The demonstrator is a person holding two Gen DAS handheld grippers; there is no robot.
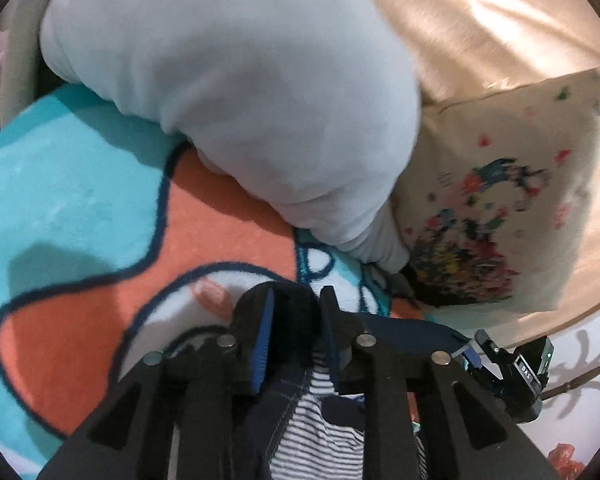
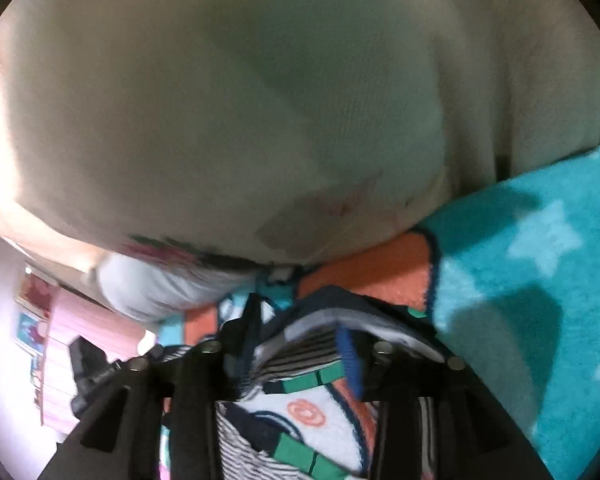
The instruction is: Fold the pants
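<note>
Navy pants with striped lining (image 1: 300, 432) hang bunched between both your grippers above the turquoise-and-orange fleece blanket (image 1: 72, 184). Left gripper (image 1: 296, 308) pinches the dark fabric; right gripper (image 2: 300, 320) stands parted around cloth, grip unclear.

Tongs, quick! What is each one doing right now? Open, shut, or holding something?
Left tongs: closed on the dark edge of the pants.
Right tongs: open; the pants lie loosely between them, not pinched.
</note>
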